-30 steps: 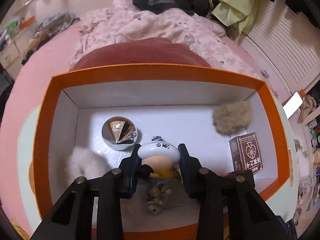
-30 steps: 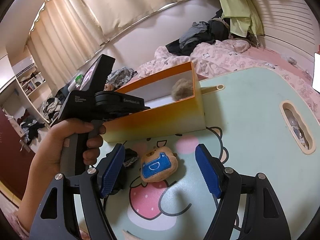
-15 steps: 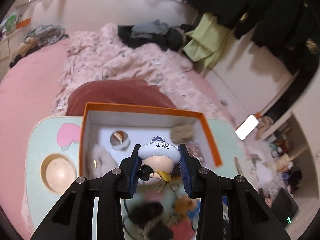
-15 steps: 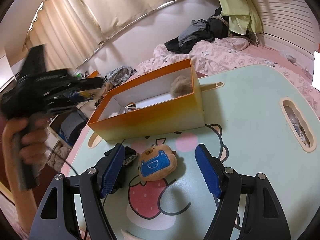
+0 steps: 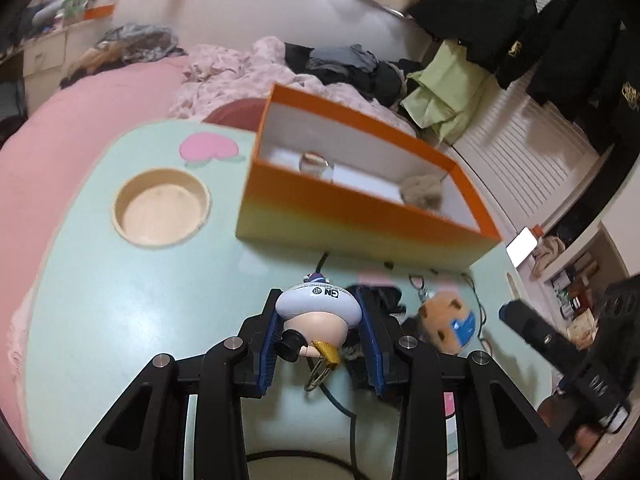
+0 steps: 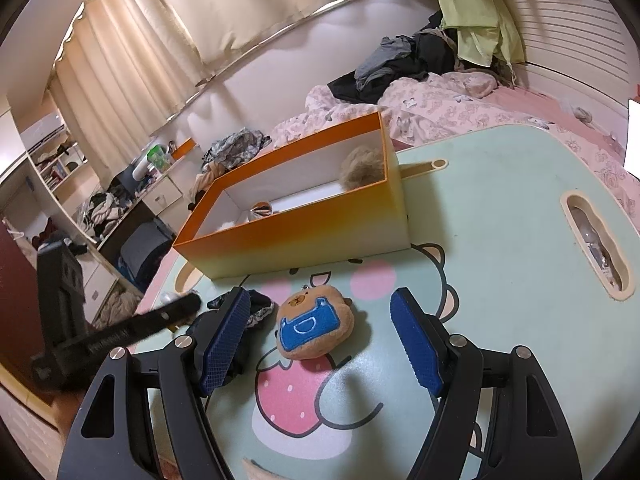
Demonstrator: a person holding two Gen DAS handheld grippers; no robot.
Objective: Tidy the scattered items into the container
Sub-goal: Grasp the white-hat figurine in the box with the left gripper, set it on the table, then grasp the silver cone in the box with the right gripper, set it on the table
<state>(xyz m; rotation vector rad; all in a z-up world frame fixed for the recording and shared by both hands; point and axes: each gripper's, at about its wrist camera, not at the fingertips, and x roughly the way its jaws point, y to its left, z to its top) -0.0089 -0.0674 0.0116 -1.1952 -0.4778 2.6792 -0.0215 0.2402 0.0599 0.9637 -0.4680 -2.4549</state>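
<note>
My left gripper [image 5: 318,295] is shut on a small figurine [image 5: 316,310] with a white cap and a gold clip, held above the mint table in front of the orange box [image 5: 360,224]. The box [image 6: 304,236] holds a shiny silver ornament [image 5: 316,160], a brown pompom [image 6: 362,166] and a bit of white fluff. My right gripper [image 6: 320,296] stands open around a brown bear plush [image 6: 314,326] with a blue bib, without touching it. A black lacy item [image 6: 258,312] lies by its left finger. The left gripper shows blurred at the left of the right wrist view.
The mint table [image 6: 500,200] has a round cup recess [image 5: 160,208] at the left and a long slot [image 6: 596,240] at the right. A black cable [image 5: 352,420] runs under the left gripper. A pink bed with piled clothes lies behind the box.
My left gripper has drawn back from over the box's inside to the table in front of it, still shut on the figurine. The right gripper and the bear plush have not moved.
</note>
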